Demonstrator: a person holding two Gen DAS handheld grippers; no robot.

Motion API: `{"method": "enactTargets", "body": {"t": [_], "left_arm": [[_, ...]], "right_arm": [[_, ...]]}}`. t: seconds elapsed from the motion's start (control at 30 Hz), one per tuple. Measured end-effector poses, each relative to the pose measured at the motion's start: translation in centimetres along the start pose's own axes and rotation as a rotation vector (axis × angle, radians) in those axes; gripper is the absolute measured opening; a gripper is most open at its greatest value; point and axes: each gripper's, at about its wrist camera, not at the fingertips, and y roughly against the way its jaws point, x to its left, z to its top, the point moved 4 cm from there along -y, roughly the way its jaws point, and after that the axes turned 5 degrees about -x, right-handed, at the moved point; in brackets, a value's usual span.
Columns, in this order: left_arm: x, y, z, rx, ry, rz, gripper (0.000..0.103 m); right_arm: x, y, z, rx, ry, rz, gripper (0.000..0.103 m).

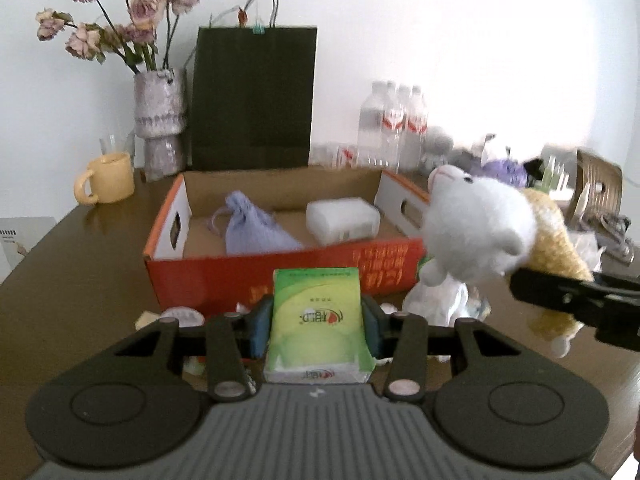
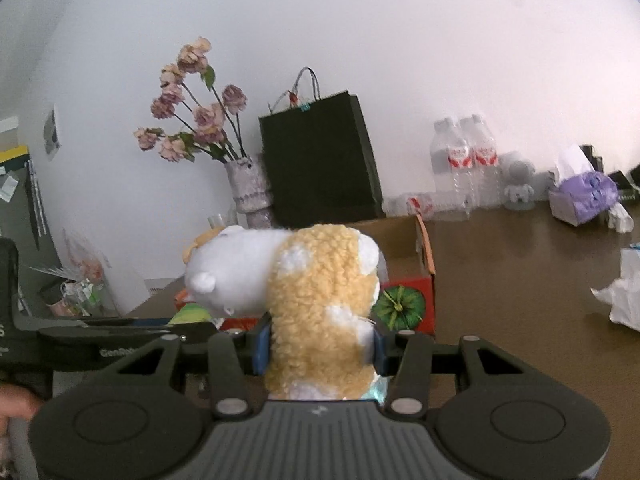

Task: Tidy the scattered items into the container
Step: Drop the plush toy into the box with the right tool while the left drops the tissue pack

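Observation:
My left gripper (image 1: 317,324) is shut on a green tissue pack (image 1: 318,322), held above the table in front of the orange cardboard box (image 1: 280,276). Inside the box lie a lilac drawstring pouch (image 1: 256,226) and a white block (image 1: 342,220). My right gripper (image 2: 320,346) is shut on a plush toy (image 2: 316,304) with a white head and a tan woolly body. In the left wrist view the plush toy (image 1: 480,224) hangs at the box's right end, with the right gripper's finger (image 1: 568,292) under it. Crumpled white wrapping (image 1: 440,300) lies on the table below it.
Behind the box stand a dark paper bag (image 1: 252,96), a vase of dried flowers (image 1: 160,120), a yellow mug (image 1: 108,178) and water bottles (image 1: 392,124). A purple tissue box (image 2: 584,196) and crumpled white paper (image 2: 624,292) lie to the right. Small scraps sit by the box's front.

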Motion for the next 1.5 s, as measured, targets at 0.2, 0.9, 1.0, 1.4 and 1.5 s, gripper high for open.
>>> {"method": "enactTargets", "body": {"t": [0.2,0.9,1.0,1.4,1.5], "left_arm": [[1.5,-0.1,2.5,-0.043,0.043,-0.006,0.046],[7.1,-10.7,7.2,-0.036,0.085,0.056,0.046],[7.6,-12.9,6.8,-0.003,0.093,0.061,0.046],[7.2,-19.1,4.9,0.133,0.1,0.082,0.046],[7.3,-19.4,4.7,0.147,0.097,0.099,0.046]], "right_arm": [[0.9,-1.4,2.3,-0.032,0.025,0.018,0.045],[-0.1,-16.6,6.7,0.028,0.04,0.018,0.046],[-0.8,-19.6,6.2,0.087,0.046,0.013,0.046],[-3.0,-24.8,3.4,0.228,0.067,-0.074,0.046],[-3.1,-24.9,3.2,0.235,0.075,-0.078,0.046]]}}
